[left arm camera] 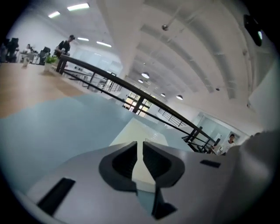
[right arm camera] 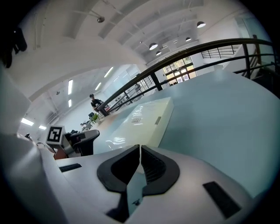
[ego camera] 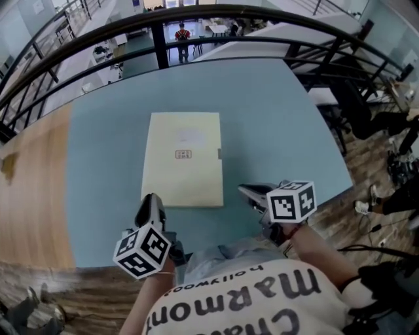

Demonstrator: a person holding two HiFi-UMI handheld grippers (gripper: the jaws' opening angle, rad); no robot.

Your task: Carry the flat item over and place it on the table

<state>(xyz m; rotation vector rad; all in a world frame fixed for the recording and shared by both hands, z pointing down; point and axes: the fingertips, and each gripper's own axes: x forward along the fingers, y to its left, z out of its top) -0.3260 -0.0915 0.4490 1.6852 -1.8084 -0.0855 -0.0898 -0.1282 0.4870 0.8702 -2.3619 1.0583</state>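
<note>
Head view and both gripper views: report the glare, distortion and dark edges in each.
Head view: the fisheye lens bows the railing into an arc, and the light is even. Right gripper view: white glare patches on the flat item near its close end; corners black. Left gripper view: ceiling lamps blown out, corners vignetted.

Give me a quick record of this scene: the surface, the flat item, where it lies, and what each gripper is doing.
surface: blue-grey table
item: pale yellow flat box, small label near its middle
item position: lying flat on the table, toward the near edge
left gripper: jaws close together, nothing between them, by the box's near left corner
right gripper: jaws together, empty, off the box's near right corner
task state: box rests on the table, not held
</note>
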